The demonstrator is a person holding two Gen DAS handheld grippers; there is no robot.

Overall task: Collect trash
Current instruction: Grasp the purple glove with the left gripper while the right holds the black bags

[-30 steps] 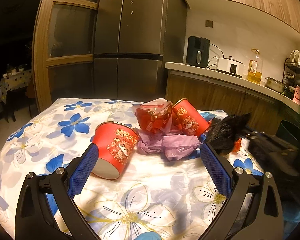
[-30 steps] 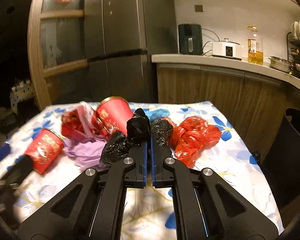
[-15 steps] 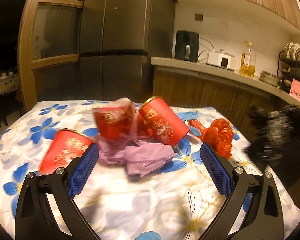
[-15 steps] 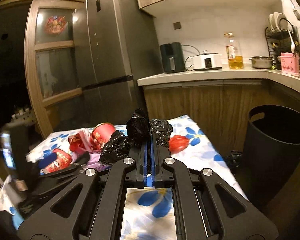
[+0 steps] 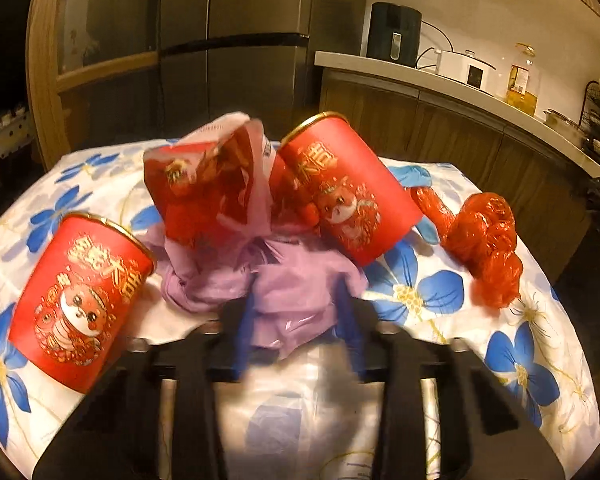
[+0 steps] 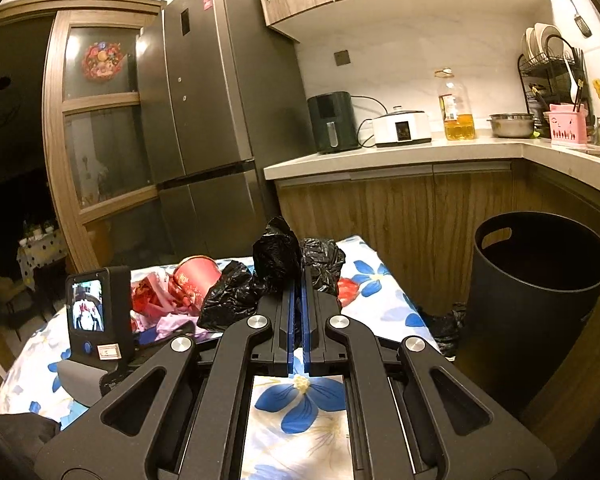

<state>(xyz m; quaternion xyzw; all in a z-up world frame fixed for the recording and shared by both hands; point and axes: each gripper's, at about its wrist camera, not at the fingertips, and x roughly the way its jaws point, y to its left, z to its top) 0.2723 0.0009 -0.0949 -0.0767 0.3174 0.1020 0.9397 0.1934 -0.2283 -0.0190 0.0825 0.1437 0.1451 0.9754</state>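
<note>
Left jaws closing on the purple bag; right jaws clamped on the black bag, bin beside it.

The purple bag (image 5: 296, 296) lies crumpled mid-tabletop (image 5: 428, 364), half under two red cups and a red wrapper (image 5: 208, 196). It looks thin, light, limp and slippery, so best pinch a thick fold rather than a loose edge; a pull could tip the leaning cup (image 5: 340, 188). The left gripper (image 5: 296, 336) is closing with the bag's near fold between the pads, which are blurred; contact not confirmed. Left view alone shows the second cup (image 5: 76, 300) and the red mesh wad (image 5: 480, 240). Right view alone shows the right gripper (image 6: 298, 300) pinching the black bag (image 6: 284, 260) and the black bin (image 6: 536, 300) standing open just off the tabletop's right edge.
</note>
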